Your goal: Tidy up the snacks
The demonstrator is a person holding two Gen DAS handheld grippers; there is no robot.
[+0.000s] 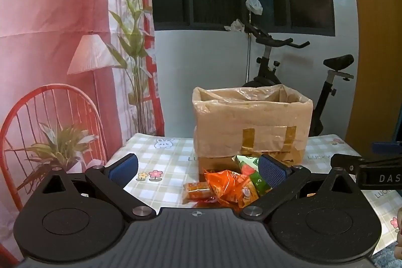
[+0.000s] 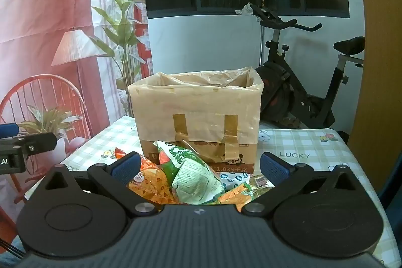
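A cardboard box [image 1: 251, 127] lined with clear plastic stands open on the checked table; it also shows in the right wrist view [image 2: 196, 114]. Snack packets lie in a pile in front of it: an orange packet [image 1: 228, 185], a green packet [image 1: 251, 172] and a small orange bar [image 1: 197, 190]. In the right wrist view the green packet [image 2: 193, 177] lies on top of orange packets [image 2: 150, 182], with a small white-and-blue packet [image 2: 233, 178] beside them. My left gripper [image 1: 198, 170] is open above the pile. My right gripper [image 2: 199, 167] is open above the pile too.
The table has a checked cloth [image 2: 301, 150] with flower and rabbit prints. An exercise bike [image 2: 301, 82] stands behind the table to the right. A printed backdrop with a red chair [image 1: 50, 132] hangs on the left. The right gripper's body [image 1: 371, 167] shows at the left view's right edge.
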